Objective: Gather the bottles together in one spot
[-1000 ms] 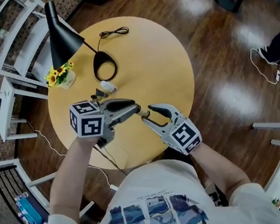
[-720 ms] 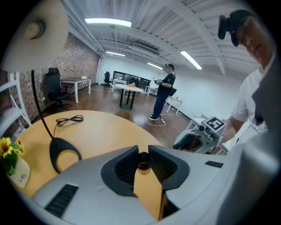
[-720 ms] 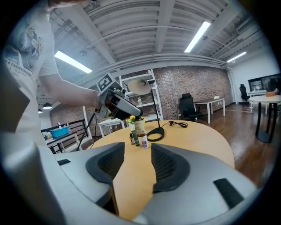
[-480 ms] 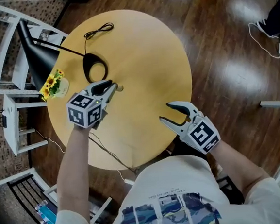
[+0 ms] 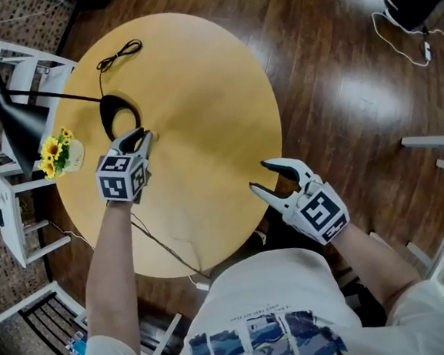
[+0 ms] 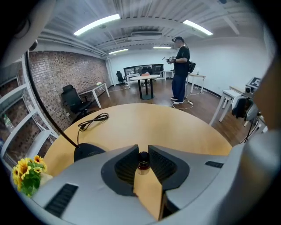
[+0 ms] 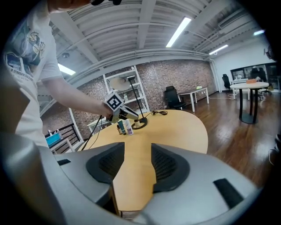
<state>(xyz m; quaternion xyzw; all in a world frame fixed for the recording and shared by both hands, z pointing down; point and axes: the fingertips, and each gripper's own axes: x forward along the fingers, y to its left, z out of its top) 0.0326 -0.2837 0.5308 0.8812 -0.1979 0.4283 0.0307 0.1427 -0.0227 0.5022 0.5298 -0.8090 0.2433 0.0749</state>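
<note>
Three small bottles sit close together at the 9 o'clock side of the round table (image 5: 199,97), near the lamp base (image 6: 88,151). The dark teal bottle (image 7: 120,127) stands just beside the white bottle (image 7: 127,127). The little bottle (image 6: 143,160) has a dark cap and a pale body. The left gripper (image 5: 142,136) pinches it with narrow jaws. The right gripper (image 5: 263,175), over the edge at 4 o'clock, has just been opening its jaws, and nothing is between them.

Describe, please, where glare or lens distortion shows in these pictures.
Head view: pale glare patches on the wooden floor. Left gripper view: fisheye bends the ceiling lights, corners go black. Right gripper view: same curving, table edge bowed.
</note>
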